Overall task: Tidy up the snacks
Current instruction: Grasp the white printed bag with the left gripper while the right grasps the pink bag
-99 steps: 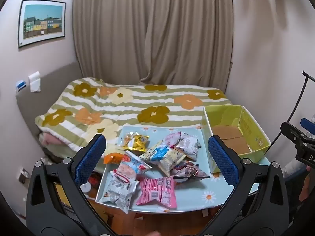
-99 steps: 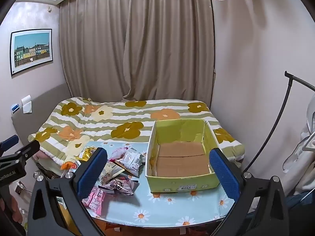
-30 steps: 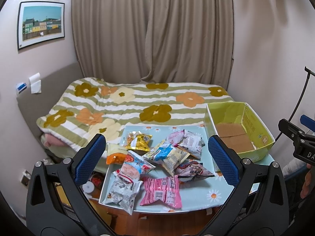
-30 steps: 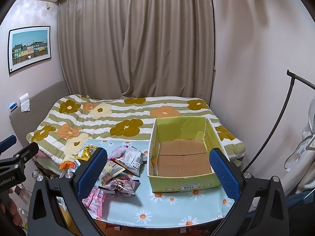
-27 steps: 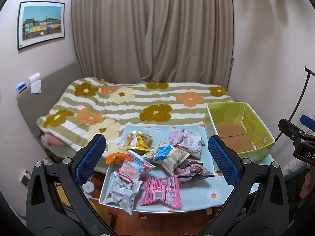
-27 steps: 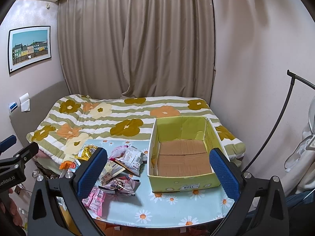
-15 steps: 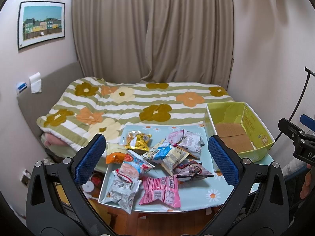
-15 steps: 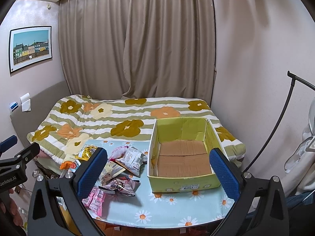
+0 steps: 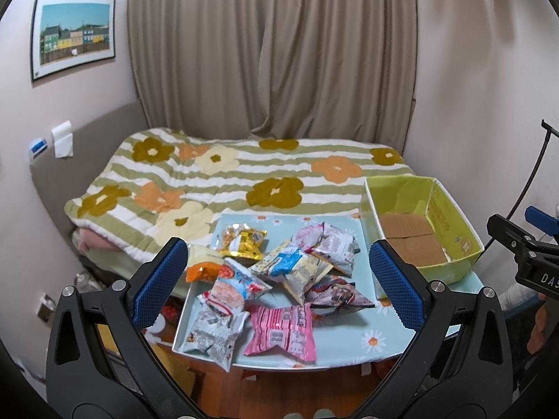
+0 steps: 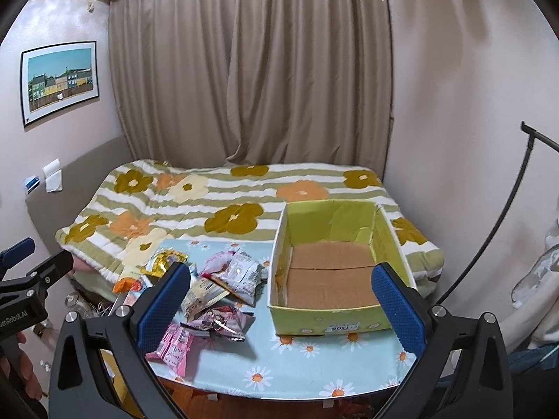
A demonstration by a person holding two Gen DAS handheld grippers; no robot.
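Several snack packets lie in a loose pile on the left half of a light-blue daisy-print table [image 9: 353, 345] [image 10: 314, 359]: a pink packet [image 9: 281, 328] [image 10: 173, 345], a yellow foil packet [image 9: 242, 241], an orange one [image 9: 201, 272]. A yellow-green cardboard box [image 9: 450, 241] [image 10: 332, 324] stands empty on the table's right side. My left gripper [image 9: 276, 279] hovers open in front of the pile, with nothing between its blue pads. My right gripper [image 10: 279, 300] is open too, held before the box's near left corner.
A bed with a striped flower quilt [image 9: 223, 181] [image 10: 216, 202] lies just behind the table. Beige curtains [image 10: 251, 70] and a framed picture [image 9: 73, 35] are on the walls. A black stand [image 10: 506, 216] leans at the right. Wooden floor shows under the table's near edge.
Both views have shifted only slightly; the packets and box sit where they were. Both grippers stay open and hold nothing.
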